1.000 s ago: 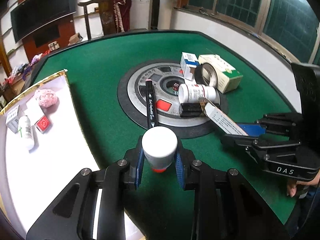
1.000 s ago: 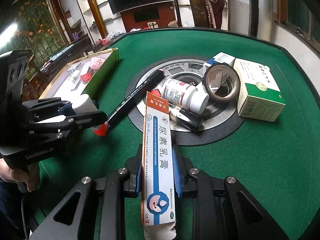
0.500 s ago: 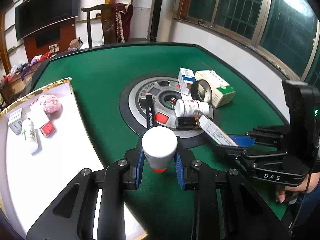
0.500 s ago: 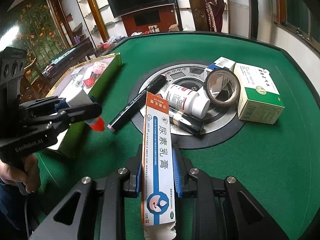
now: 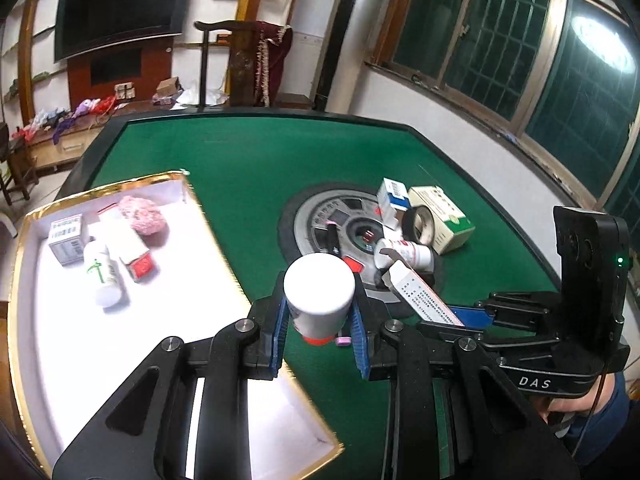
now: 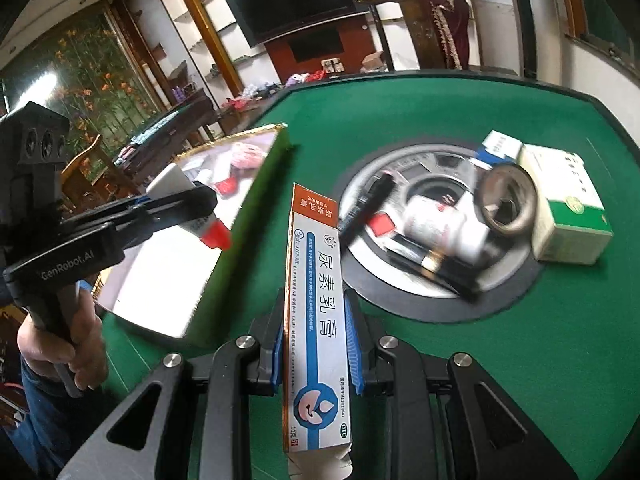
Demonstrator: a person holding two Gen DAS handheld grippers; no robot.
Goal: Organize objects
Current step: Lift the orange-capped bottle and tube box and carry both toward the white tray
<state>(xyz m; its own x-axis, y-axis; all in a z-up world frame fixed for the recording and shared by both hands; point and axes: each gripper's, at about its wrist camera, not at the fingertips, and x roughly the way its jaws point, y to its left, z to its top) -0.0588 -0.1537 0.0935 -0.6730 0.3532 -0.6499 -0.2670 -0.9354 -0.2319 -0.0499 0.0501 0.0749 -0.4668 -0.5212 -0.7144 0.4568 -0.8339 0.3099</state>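
The left hand-held gripper [image 5: 320, 326] is closed on a small white bottle with a red cap [image 5: 319, 296], which is clamped between the blue pads [image 5: 280, 330] with the flat white base turned toward the camera and the red cap pointing away and down. The bottle is held in the air at the gold-edged rim of a white tray [image 5: 224, 254] that sits on the green tabletop [image 5: 256, 160]. In the tray a white bottle with green print [image 5: 100, 272], a grey-white carton [image 5: 66, 236], a red-and-white packet [image 5: 130, 250] and a pink fluffy item [image 5: 142, 218] are seen lying close together.

The right hand-held gripper [image 6: 318, 354] is closed on a long orange-and-white ointment box [image 6: 316, 308], gripped across its narrow sides and held lengthwise along the fingers, clear of the tabletop. A hand [image 6: 68, 344] is seen around the left tool's grip.

At the round grey centre plate [image 5: 316, 220] of the tabletop, a black marker [image 6: 366, 204], a white pill bottle lying on its side [image 5: 406, 254], a roll of tape standing on edge [image 5: 420, 224], a blue-and-white carton [image 5: 392, 200] and a green-and-cream box [image 5: 442, 216] are left clustered. The tape is leaning against the green-and-cream box.
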